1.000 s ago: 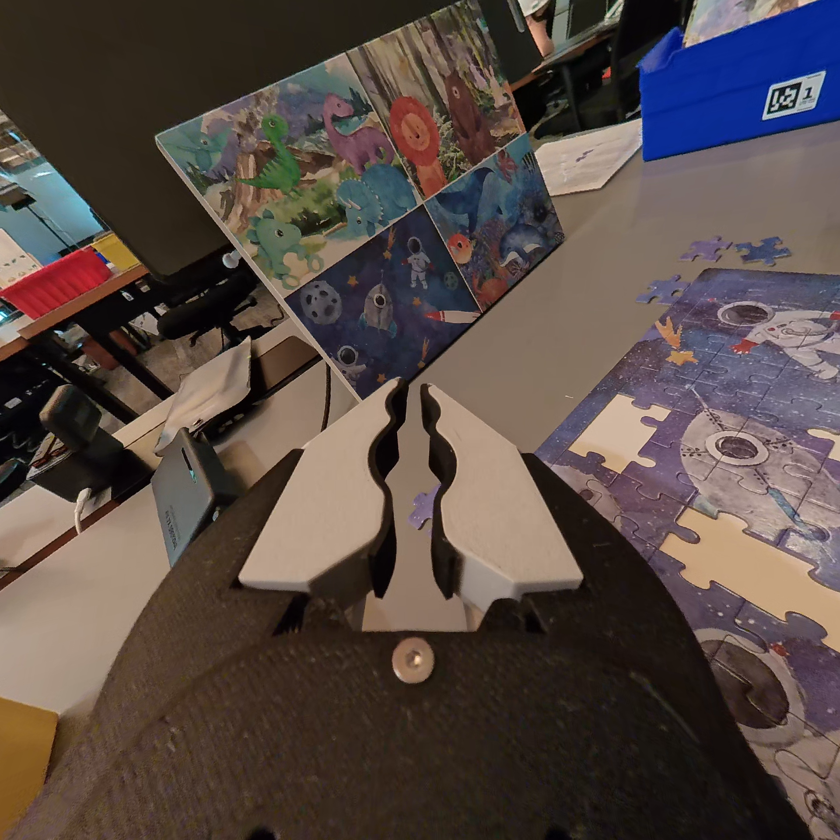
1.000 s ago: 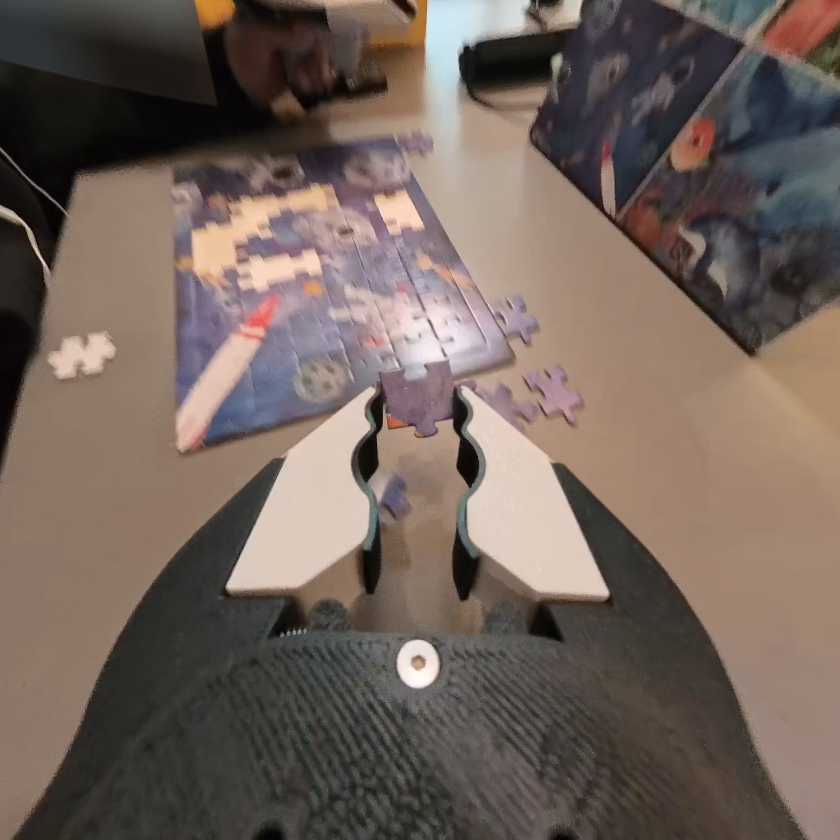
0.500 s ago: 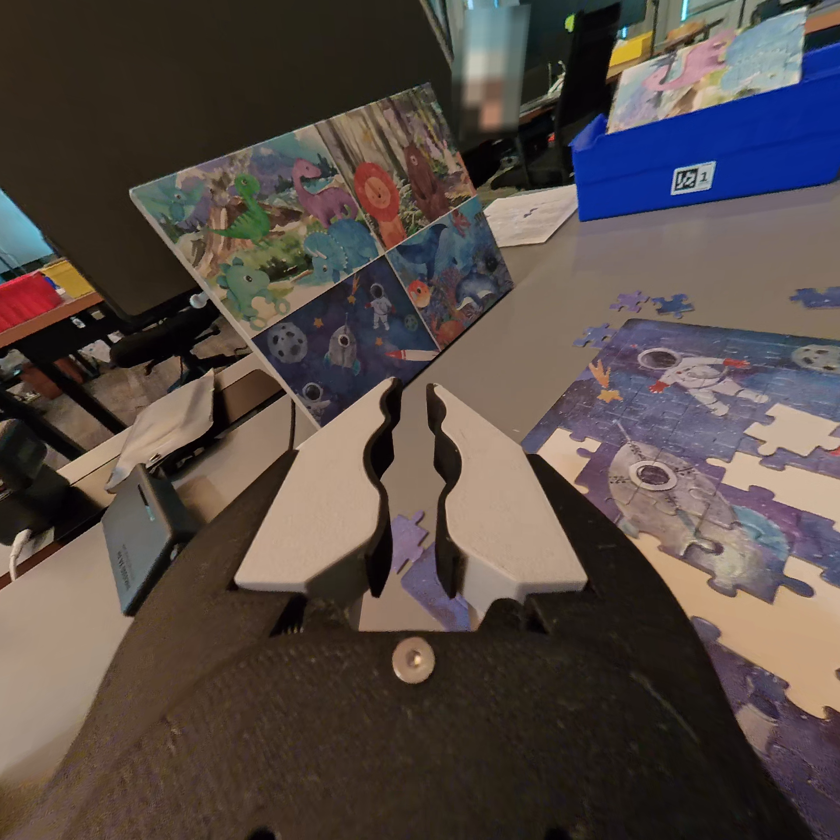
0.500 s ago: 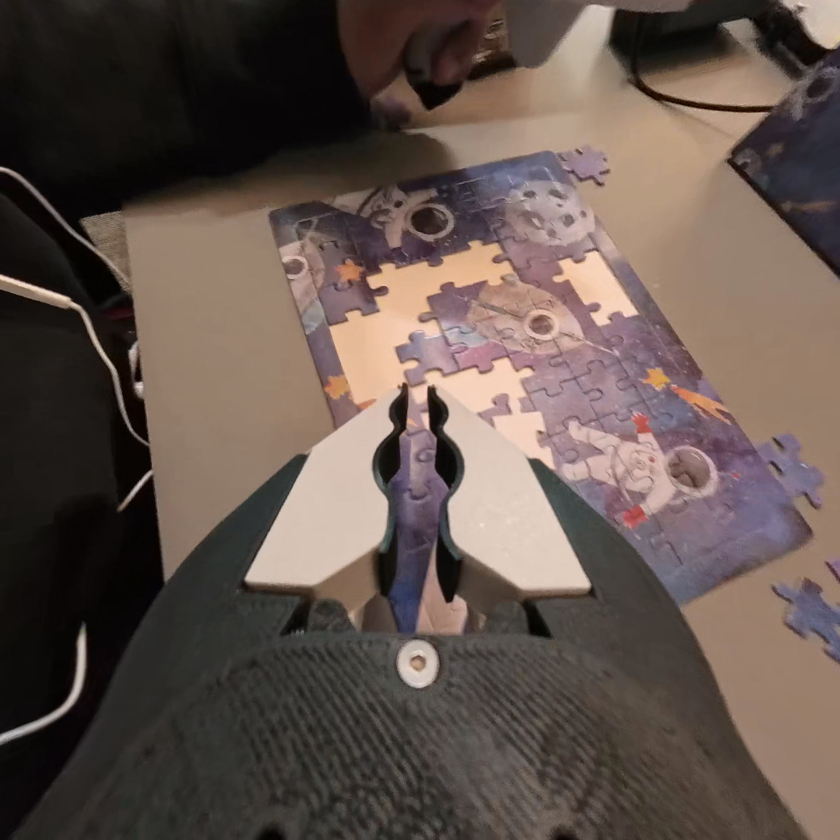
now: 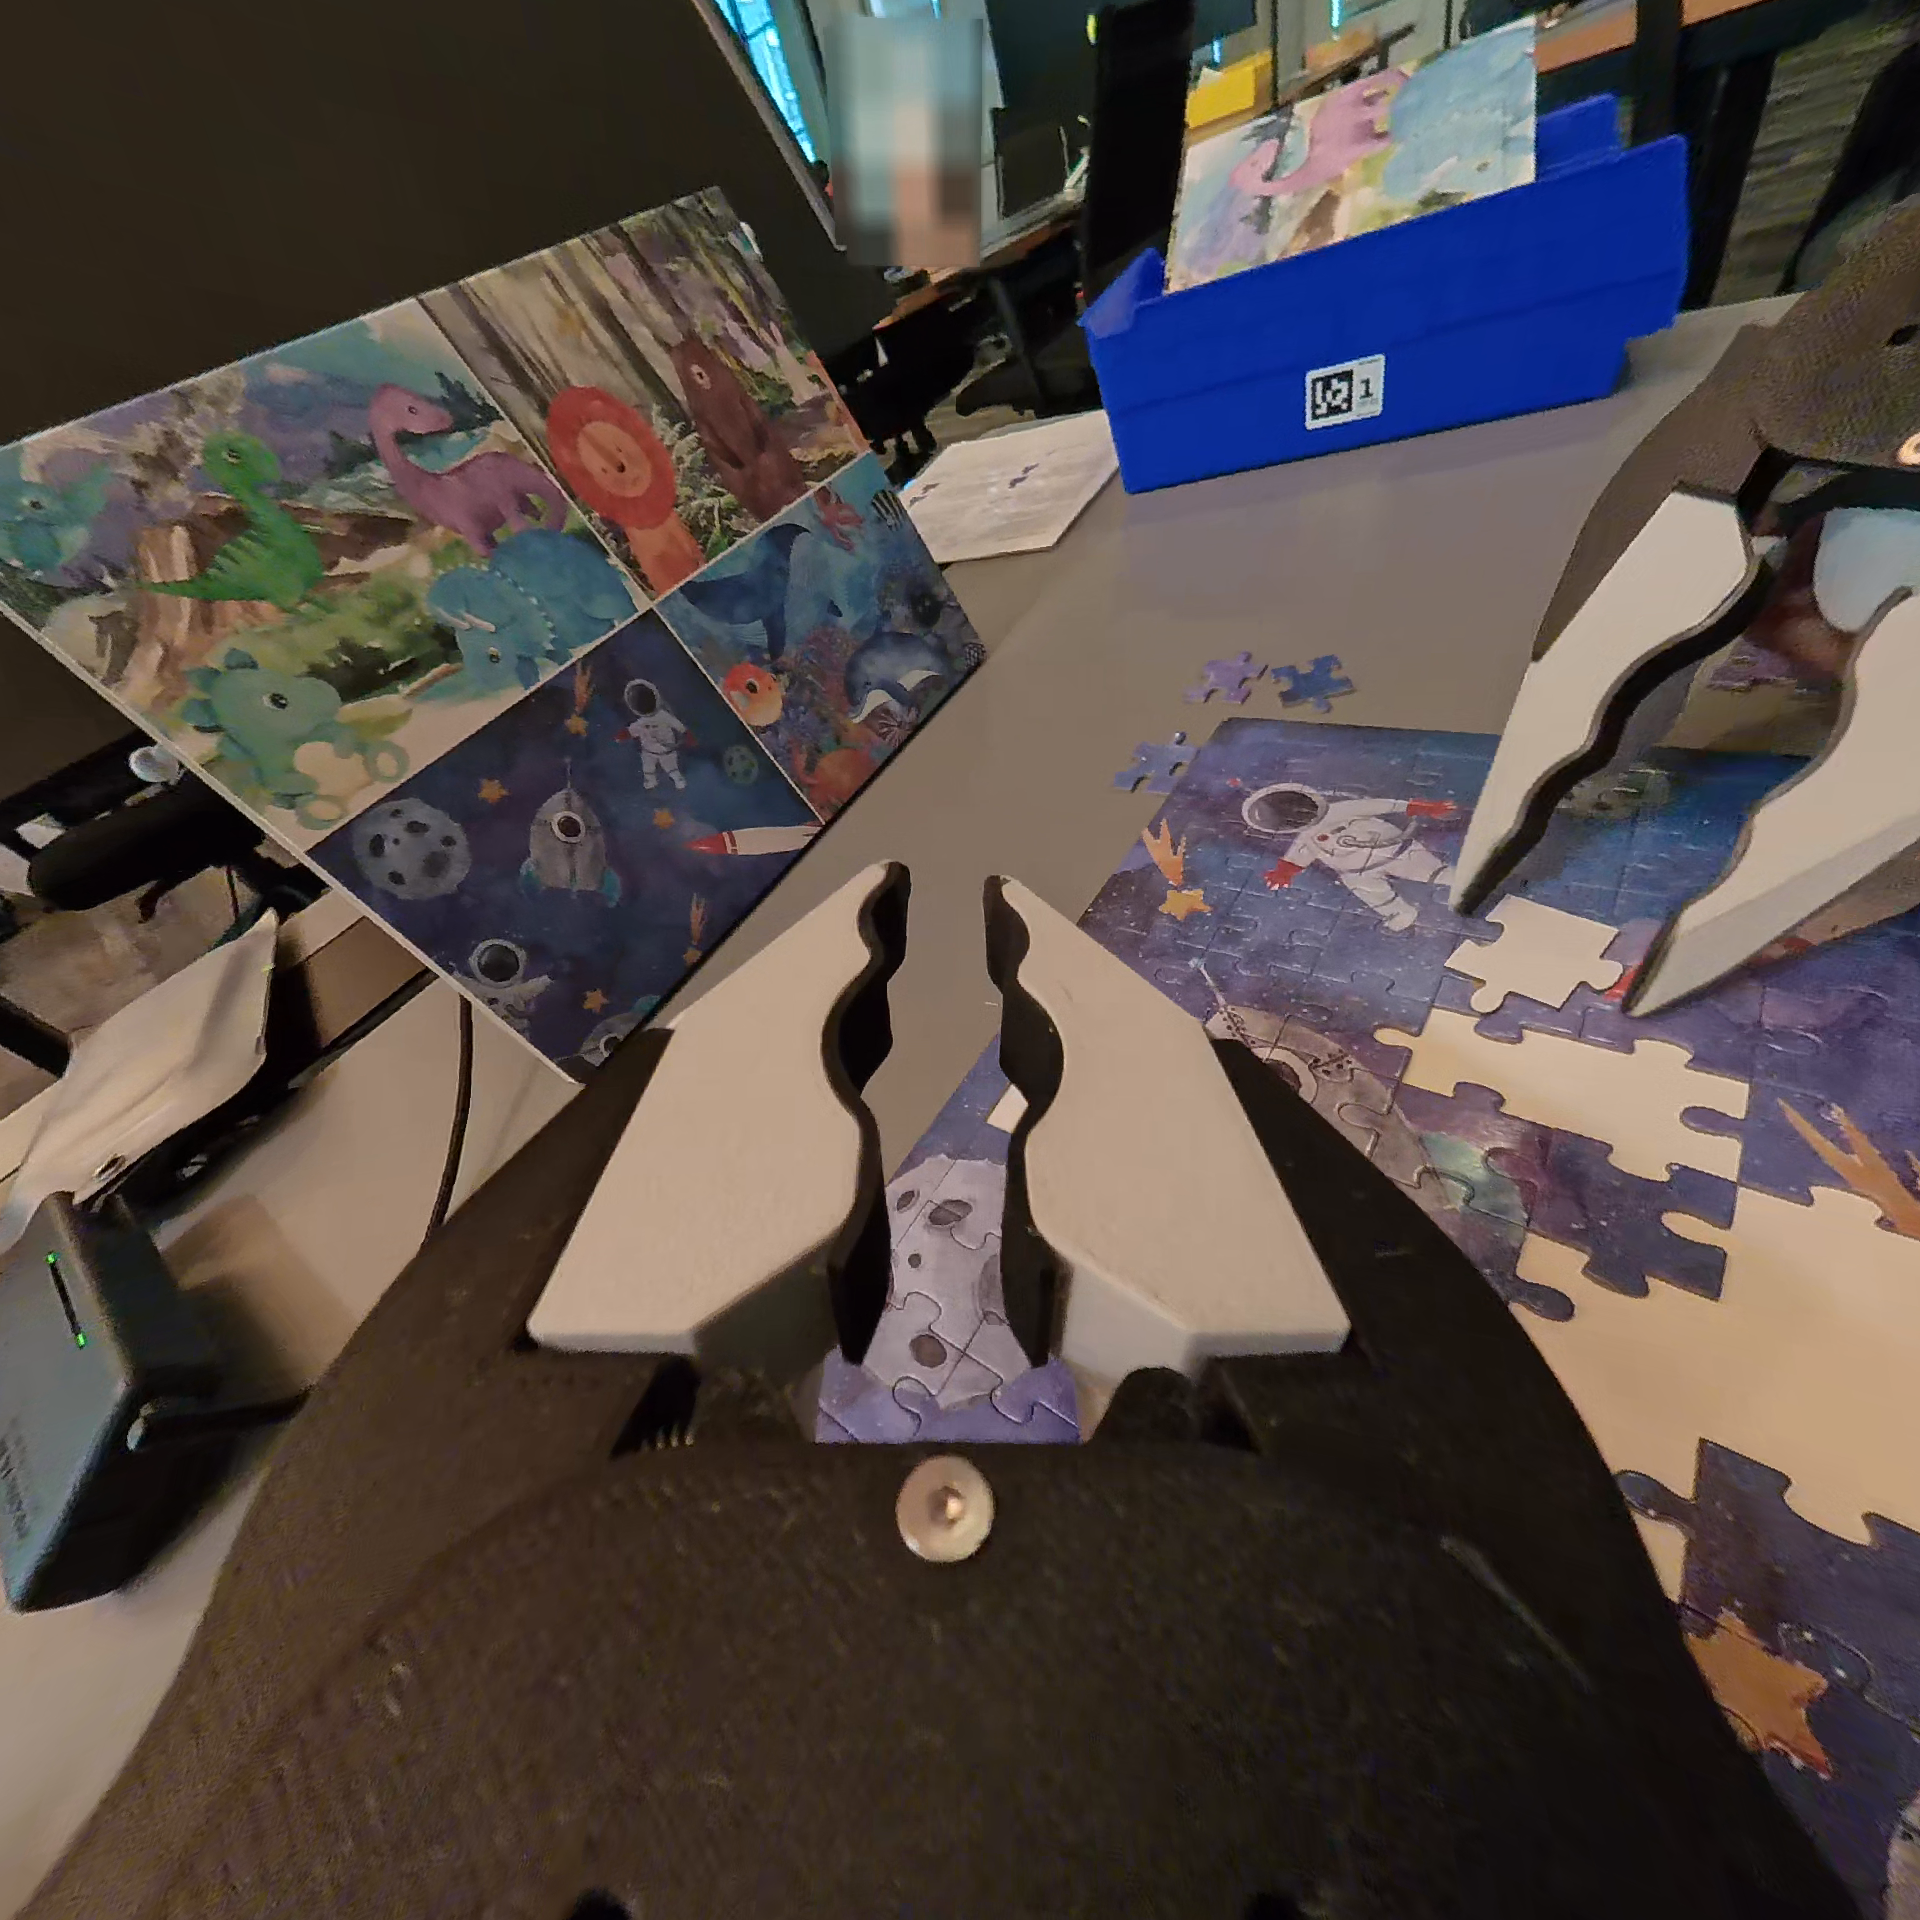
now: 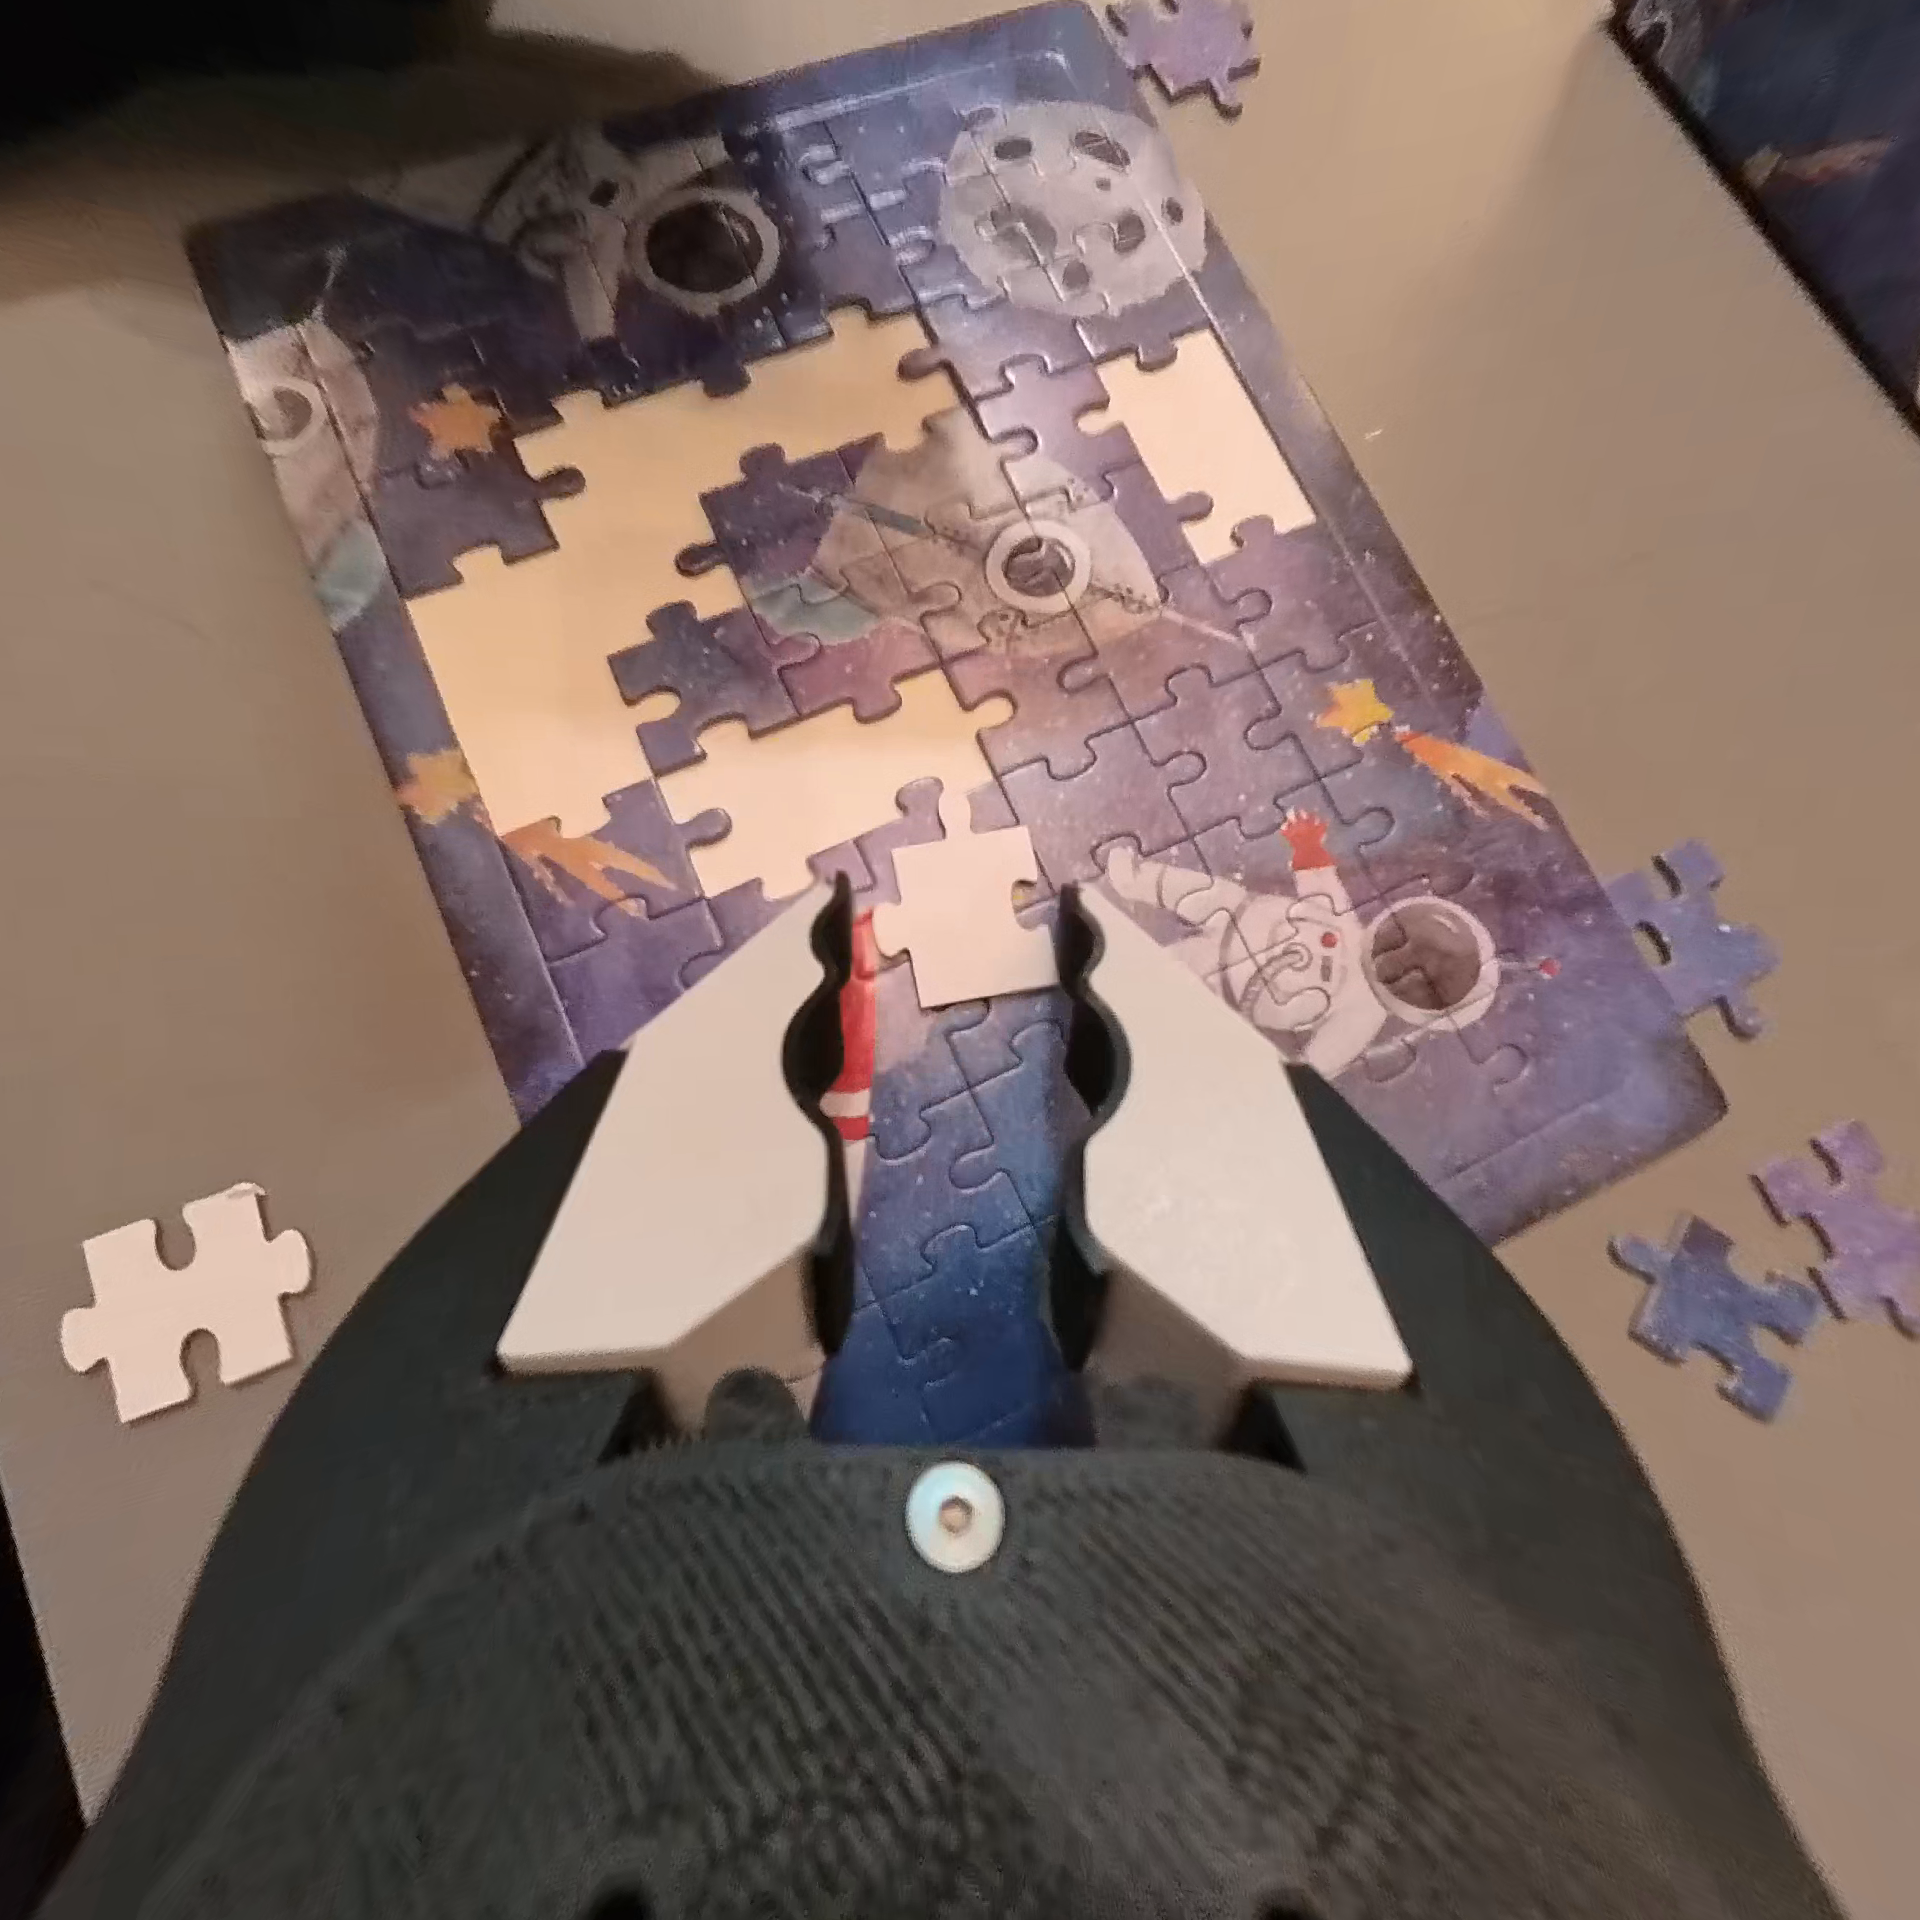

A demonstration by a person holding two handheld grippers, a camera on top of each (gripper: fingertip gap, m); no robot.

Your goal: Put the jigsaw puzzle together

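The space jigsaw puzzle (image 6: 1195,727) lies flat on the grey table, with several cream gaps in its middle; it also shows in the left wrist view (image 5: 1351,883). My right gripper (image 6: 954,888) is open and low over the puzzle, beside the astronaut. A white piece (image 6: 961,925) lies blank side up between its tips. In the left wrist view the right gripper (image 5: 1553,954) reaches down from the upper right. My left gripper (image 5: 943,878) is open by a narrow gap and empty, above the puzzle's moon corner.
Loose pieces lie around the puzzle: a white one (image 6: 182,1304) on the left, blue and purple ones (image 6: 1704,1309) on the right, more at the far edge (image 5: 1226,675). A picture board (image 5: 468,623) leans nearby, with a blue bin (image 5: 1382,343), paper sheet (image 5: 1008,488) and black device (image 5: 73,1382). Some 15 cm of space lies between my two pairs of fingers. My left tips are about 11 cm from the space jigsaw puzzle (image 6: 1195,727), my right tips only 4 cm.
My right gripper was shut on a purple piece; it has come down over the puzzle and opened, letting the piece go. My left gripper has shifted over the puzzle's corner.
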